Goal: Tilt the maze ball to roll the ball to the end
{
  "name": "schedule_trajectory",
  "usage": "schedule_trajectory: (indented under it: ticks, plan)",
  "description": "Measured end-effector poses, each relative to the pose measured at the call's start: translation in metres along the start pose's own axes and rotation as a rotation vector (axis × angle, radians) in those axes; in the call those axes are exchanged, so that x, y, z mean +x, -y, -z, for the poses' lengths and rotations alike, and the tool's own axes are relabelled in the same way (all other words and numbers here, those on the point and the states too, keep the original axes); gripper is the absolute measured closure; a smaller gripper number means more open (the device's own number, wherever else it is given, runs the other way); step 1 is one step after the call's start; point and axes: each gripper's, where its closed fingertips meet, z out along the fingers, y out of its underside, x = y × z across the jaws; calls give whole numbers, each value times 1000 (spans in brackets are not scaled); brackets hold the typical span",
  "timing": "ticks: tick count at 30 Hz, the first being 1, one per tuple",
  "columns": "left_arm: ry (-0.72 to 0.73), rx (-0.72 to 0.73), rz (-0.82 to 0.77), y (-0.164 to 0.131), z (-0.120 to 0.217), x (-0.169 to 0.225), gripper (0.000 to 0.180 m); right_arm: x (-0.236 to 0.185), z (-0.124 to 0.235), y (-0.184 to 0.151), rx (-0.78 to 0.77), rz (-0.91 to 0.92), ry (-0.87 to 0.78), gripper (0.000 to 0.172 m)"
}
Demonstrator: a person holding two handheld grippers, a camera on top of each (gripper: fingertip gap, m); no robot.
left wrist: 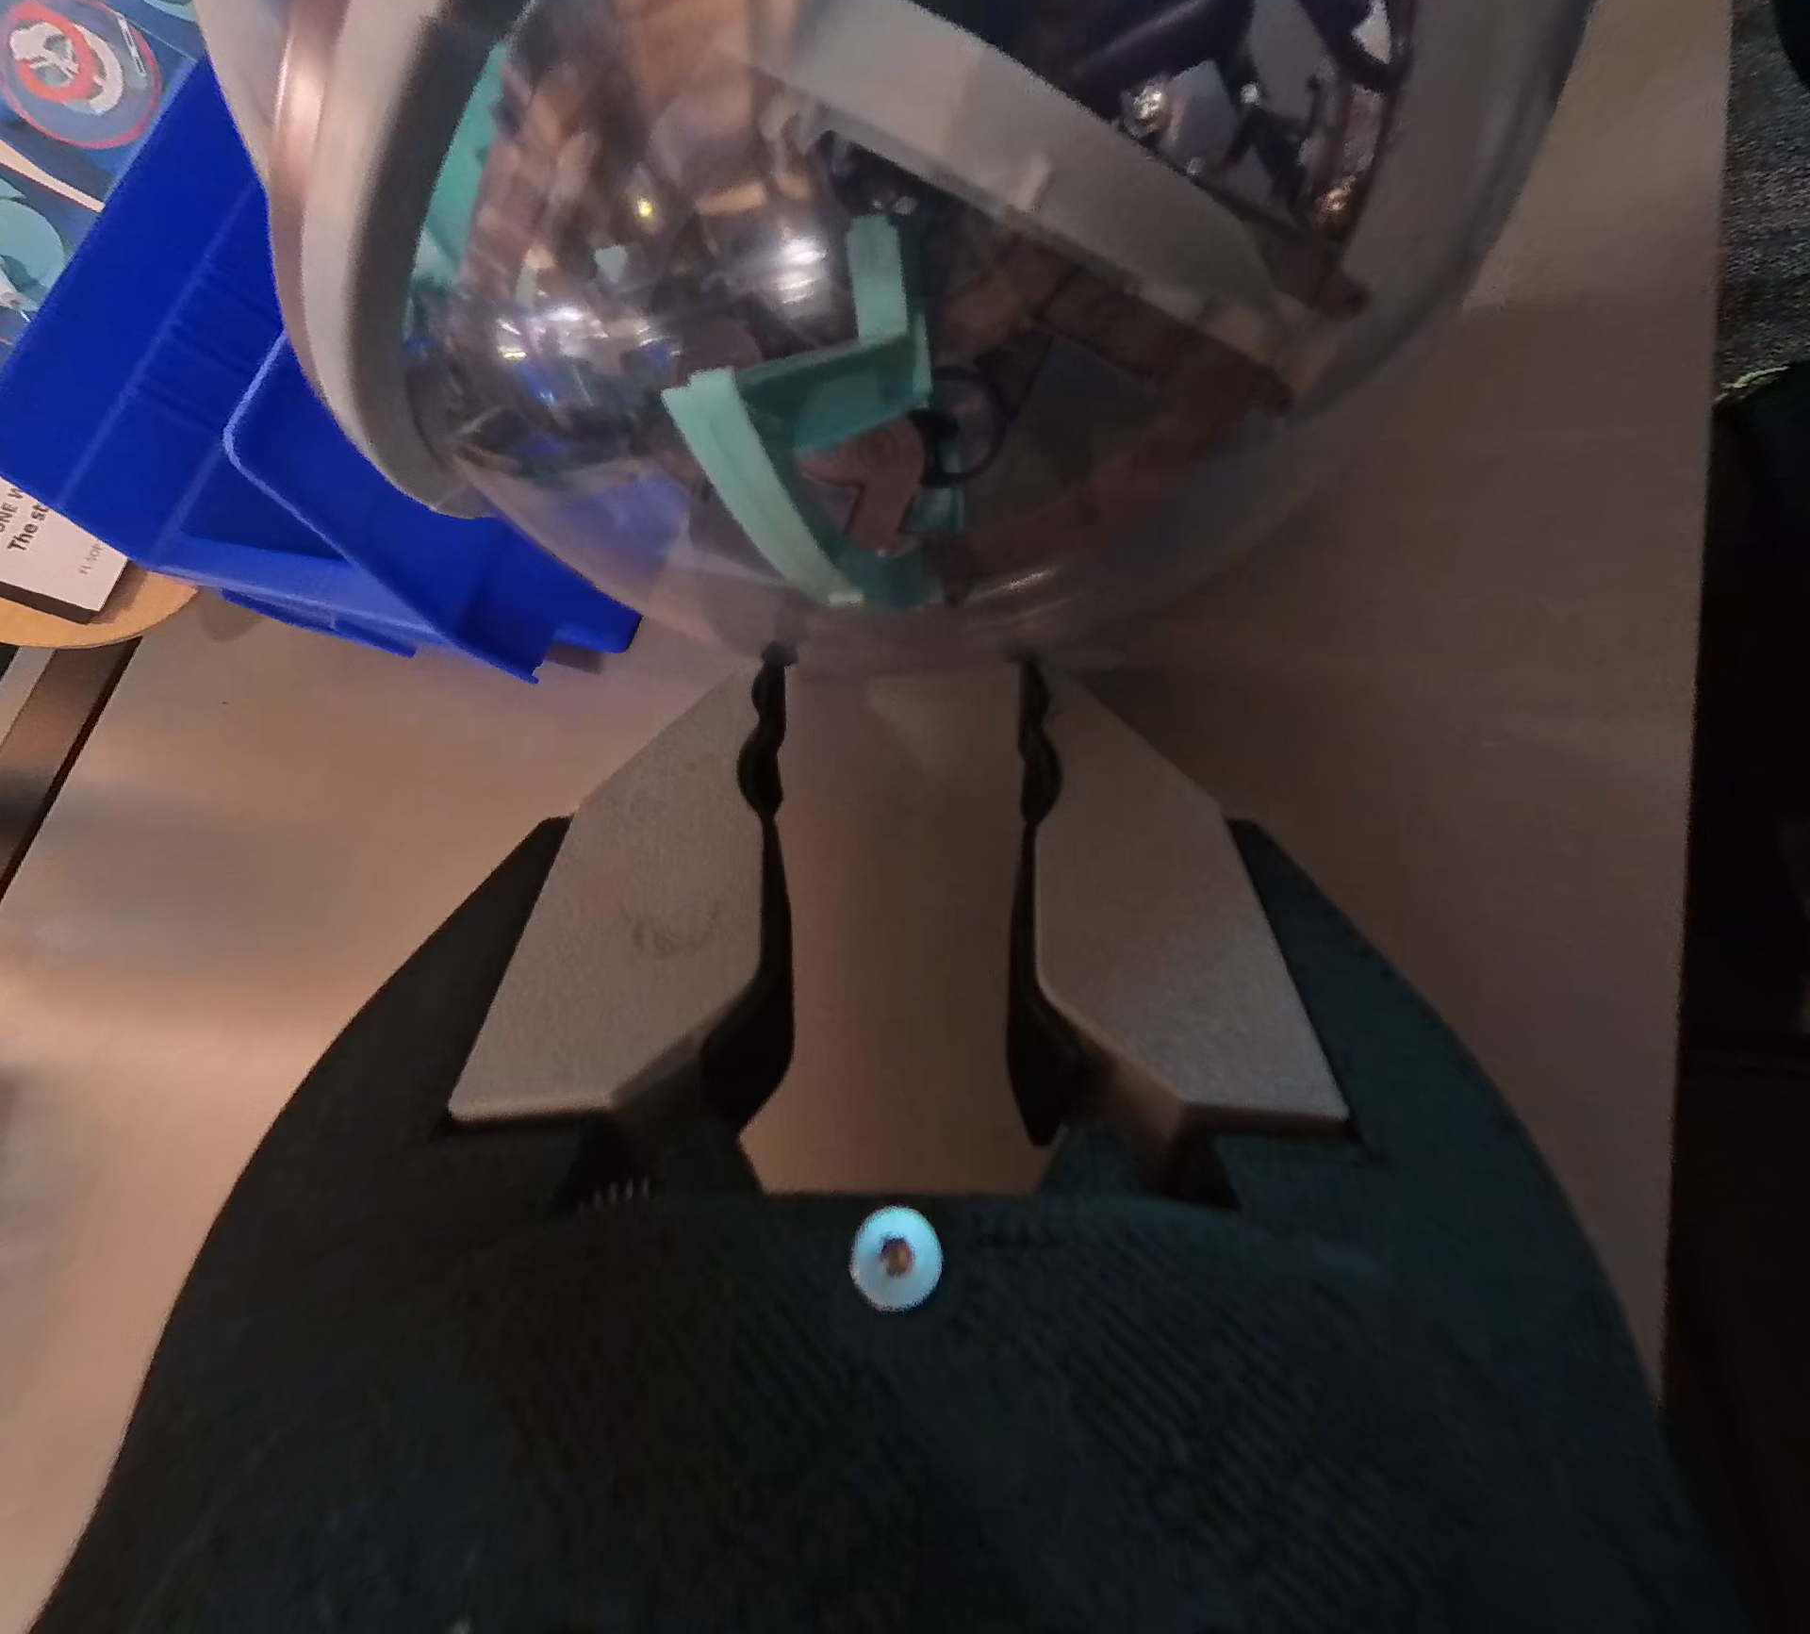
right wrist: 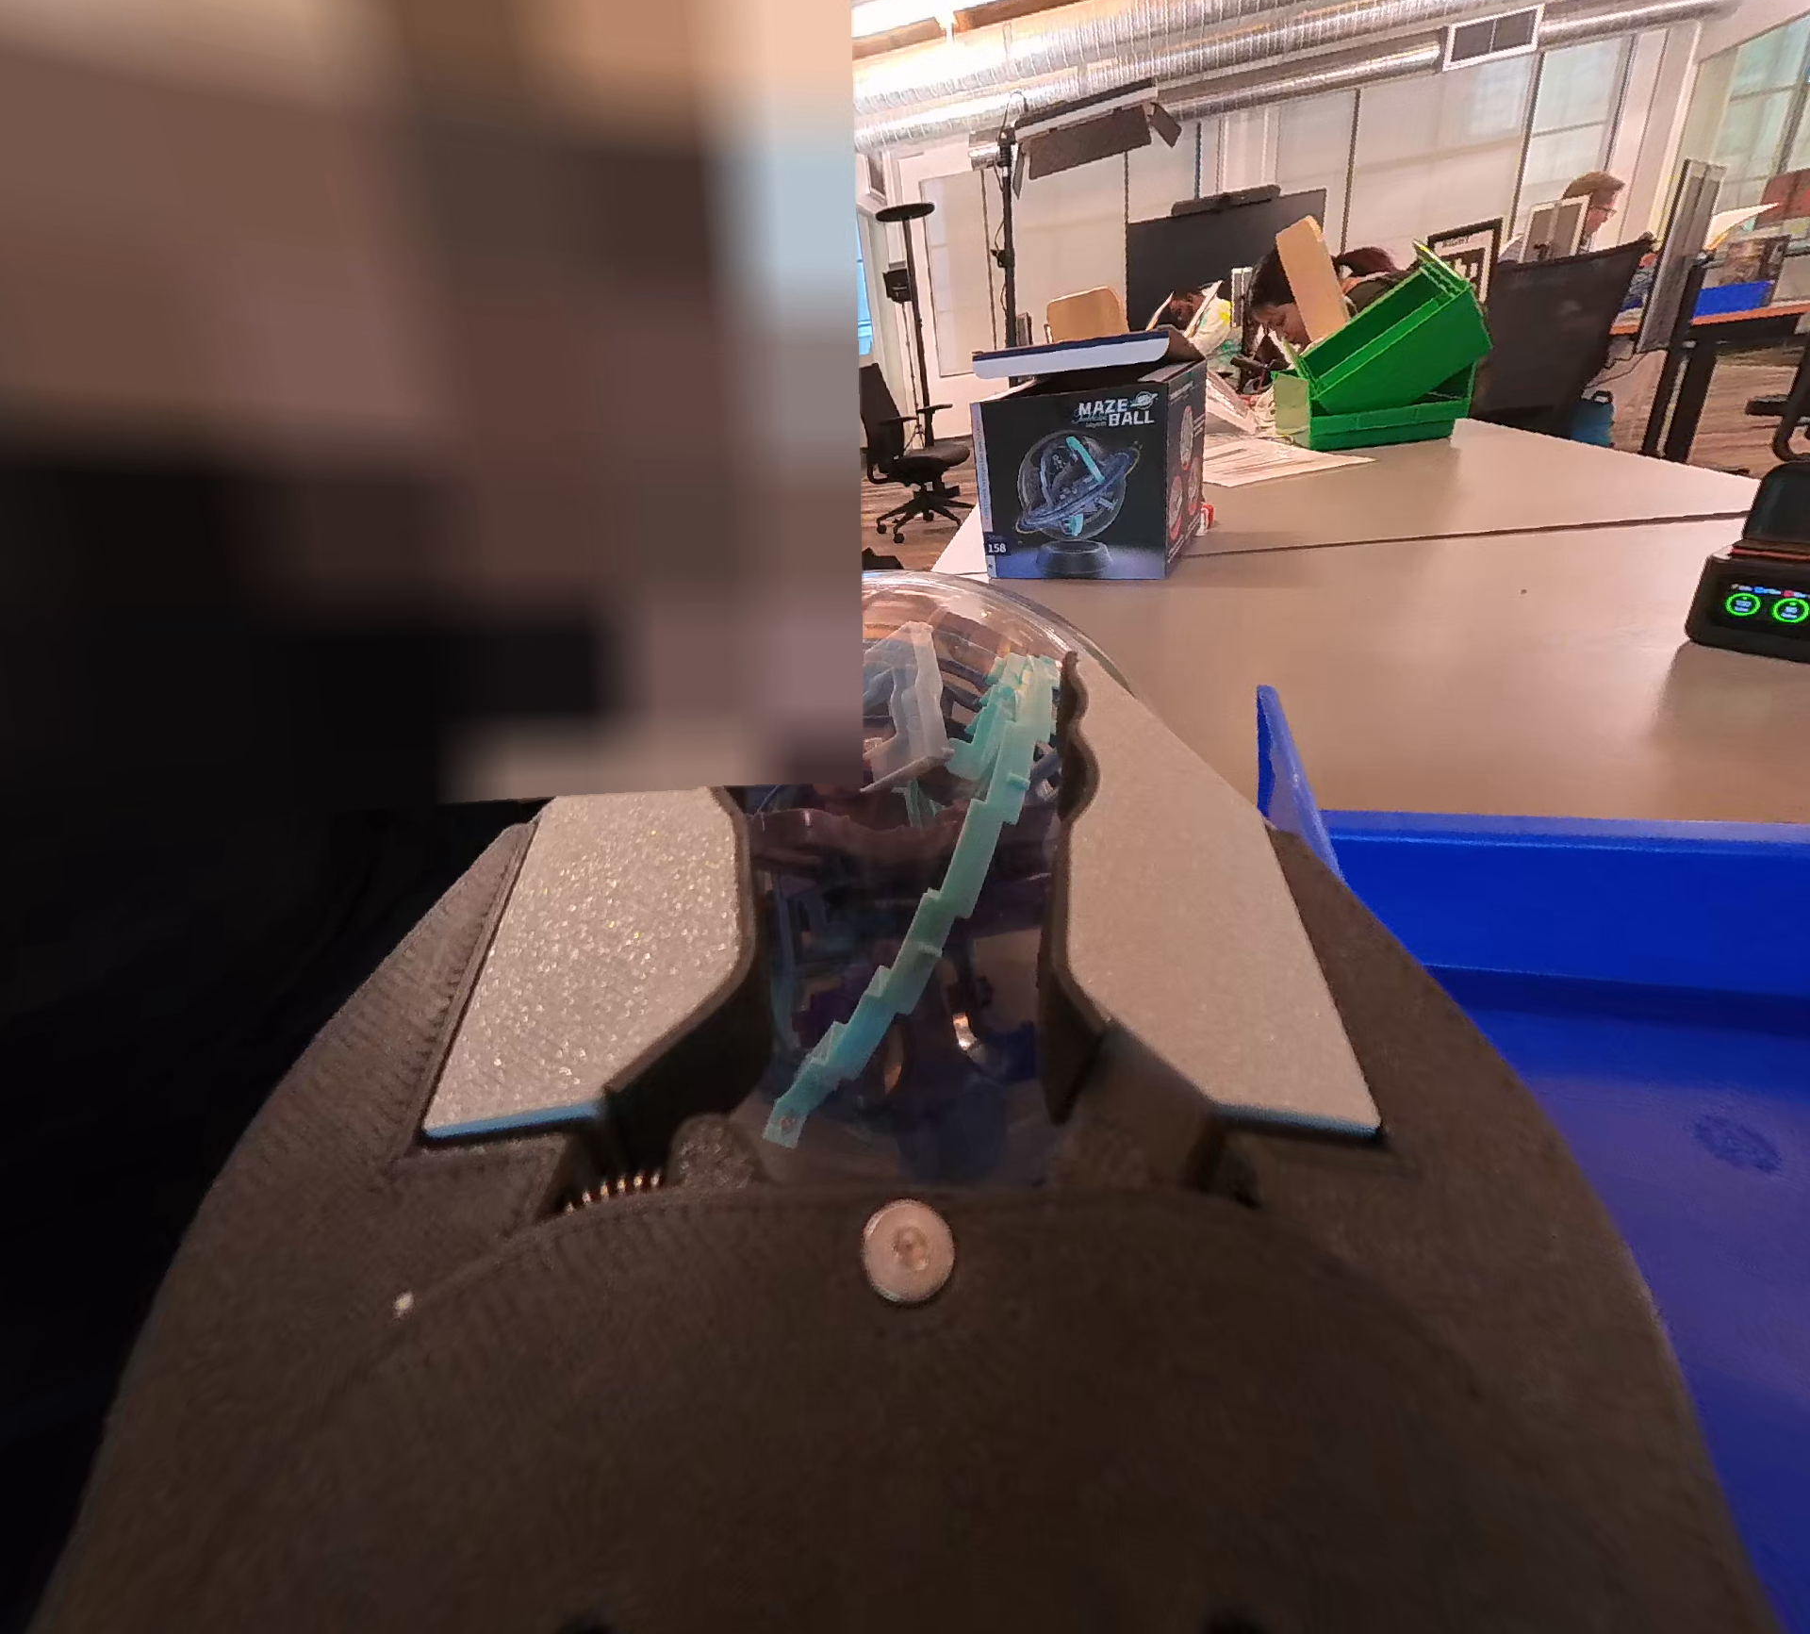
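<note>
The maze ball is a big clear sphere with teal and grey tracks inside. It fills the upper half of the left wrist view. My left gripper is open; its two fingertips touch the lower shell from outside and nothing lies between the pads. In the right wrist view the maze ball bulges into the gap between the fingers, as far back as the gripper's base. My right gripper is closed against its shell; its left fingertip is hidden behind a mosaic patch. I cannot pick out the small ball inside.
A blue bin stands just behind the sphere, and it also shows at the right. On the grey table stand the toy's dark box, green bins and a small device with green lights. People sit at the far desks.
</note>
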Motion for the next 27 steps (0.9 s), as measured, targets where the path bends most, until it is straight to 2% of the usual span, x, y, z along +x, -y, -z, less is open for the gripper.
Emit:
schedule_trajectory:
  ticks: [18, 27]
  plan:
    - [1, 8, -5, 2, 2, 2, 133, -5, 0, 0, -16, 25, 2, 115]
    - [-39, 71, -12, 14, 9, 17, 128, -23, 4, 2, -10, 60, 102, 133]
